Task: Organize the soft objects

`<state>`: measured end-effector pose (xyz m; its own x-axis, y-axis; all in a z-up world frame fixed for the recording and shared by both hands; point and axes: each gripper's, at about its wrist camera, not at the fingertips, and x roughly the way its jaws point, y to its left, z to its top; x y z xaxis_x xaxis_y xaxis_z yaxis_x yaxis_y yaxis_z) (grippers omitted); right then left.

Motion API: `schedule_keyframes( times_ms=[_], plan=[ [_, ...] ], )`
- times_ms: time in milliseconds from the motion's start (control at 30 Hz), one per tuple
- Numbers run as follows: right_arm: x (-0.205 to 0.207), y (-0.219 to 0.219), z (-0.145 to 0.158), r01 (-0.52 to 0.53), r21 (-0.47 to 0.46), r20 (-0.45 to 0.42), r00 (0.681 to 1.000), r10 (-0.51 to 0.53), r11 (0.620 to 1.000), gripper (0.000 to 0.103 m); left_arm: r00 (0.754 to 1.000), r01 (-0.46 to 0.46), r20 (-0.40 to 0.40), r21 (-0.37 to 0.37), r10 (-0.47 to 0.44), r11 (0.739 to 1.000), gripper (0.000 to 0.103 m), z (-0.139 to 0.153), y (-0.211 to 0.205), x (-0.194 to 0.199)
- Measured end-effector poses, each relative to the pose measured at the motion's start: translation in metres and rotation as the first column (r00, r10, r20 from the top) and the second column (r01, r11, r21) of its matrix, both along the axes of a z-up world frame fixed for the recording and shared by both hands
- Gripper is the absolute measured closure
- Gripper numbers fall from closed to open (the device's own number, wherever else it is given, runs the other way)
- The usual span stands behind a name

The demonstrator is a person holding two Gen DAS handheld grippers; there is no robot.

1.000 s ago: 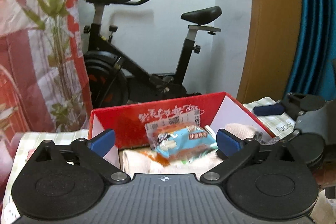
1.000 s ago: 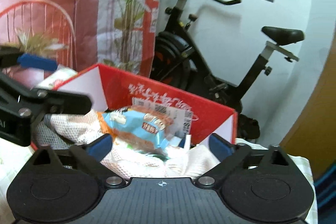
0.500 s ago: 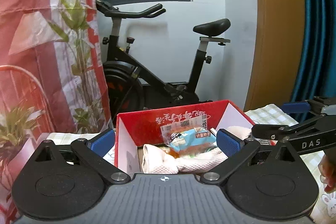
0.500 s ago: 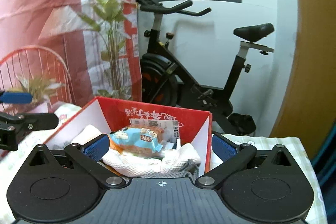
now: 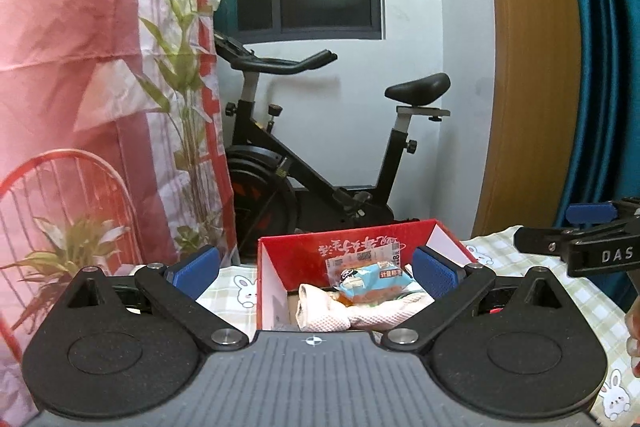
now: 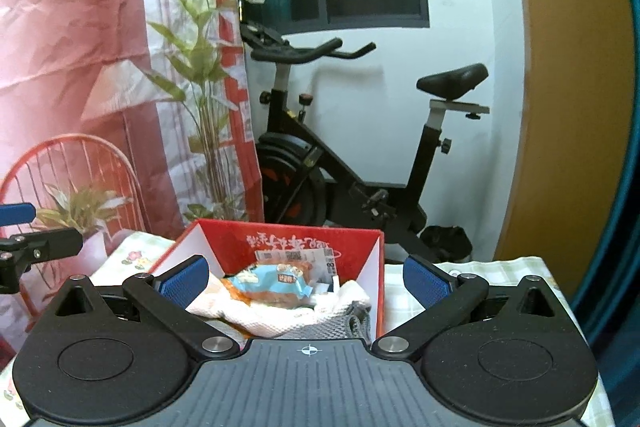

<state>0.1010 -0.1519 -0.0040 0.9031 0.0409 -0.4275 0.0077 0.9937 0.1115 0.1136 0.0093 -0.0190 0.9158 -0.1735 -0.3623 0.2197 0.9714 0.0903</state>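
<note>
Open red cardboard box (image 5: 352,247) on a checked tablecloth (image 5: 236,291). Inside it, a pale blue snack packet (image 6: 276,281) lies atop crumpled white cloth (image 6: 280,319). Left gripper (image 5: 314,269) and right gripper (image 6: 306,277) both spread wide, empty.

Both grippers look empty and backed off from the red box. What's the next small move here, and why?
Probably hold both grippers back and end the pass. The left gripper and right gripper are open and empty, while the blue snack packet lies on the white cloth inside the red box. No other soft item shows on the checked tablecloth.
</note>
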Motion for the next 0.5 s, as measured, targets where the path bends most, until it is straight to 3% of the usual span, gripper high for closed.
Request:
schedule_keyframes(
  times_ms=[267,500],
  plan=[
    [-0.058,-0.001,0.039,0.051,0.036,0.041,0.998,-0.053,0.998,0.0,0.998,-0.069,0.015,0.032,0.069,0.997,0.0,0.025,-0.003,-0.047],
    [-0.103,0.007,0.052,0.053,0.028,0.069,0.996,-0.055,0.998,0.0,0.996,-0.082,0.045,0.03,0.081,0.996,0.0,0.036,-0.005,-0.089]
  ],
)
